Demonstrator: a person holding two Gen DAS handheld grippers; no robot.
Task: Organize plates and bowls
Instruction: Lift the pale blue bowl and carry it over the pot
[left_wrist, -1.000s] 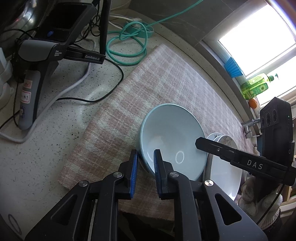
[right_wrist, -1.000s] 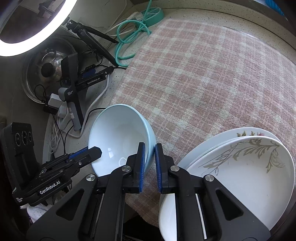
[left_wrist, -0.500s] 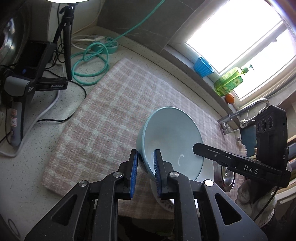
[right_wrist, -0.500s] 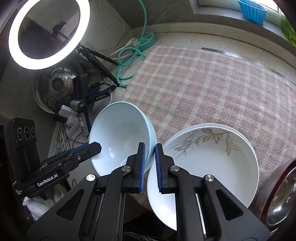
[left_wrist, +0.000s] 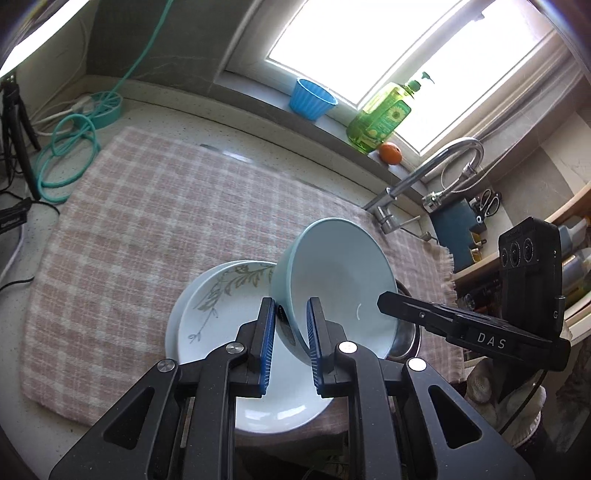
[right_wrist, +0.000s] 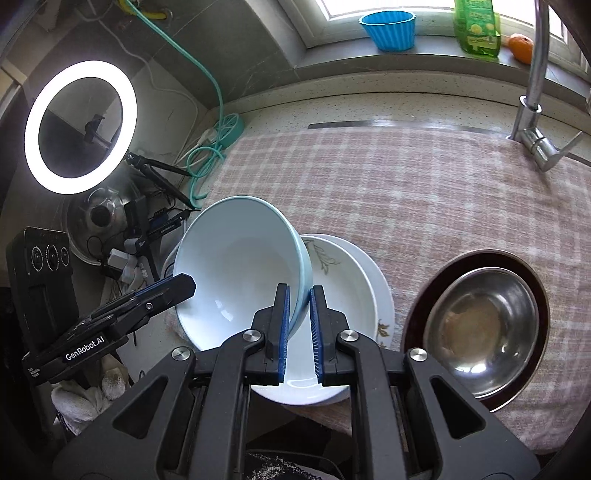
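Glazed ceramic, the pale blue bowl (left_wrist: 340, 280) looks stiff, slick and breakable, so the rim is probably the soundest place to hold it. Both claws do that: the left claw (left_wrist: 291, 345) is clamped on one side of the rim, the right claw (right_wrist: 298, 334) on the opposite side. Carried tilted between them, the bowl hangs above the stacked leaf-patterned plates (right_wrist: 351, 280) on the checked cloth (right_wrist: 424, 192) over the worktop. Both claws point steeply downward.
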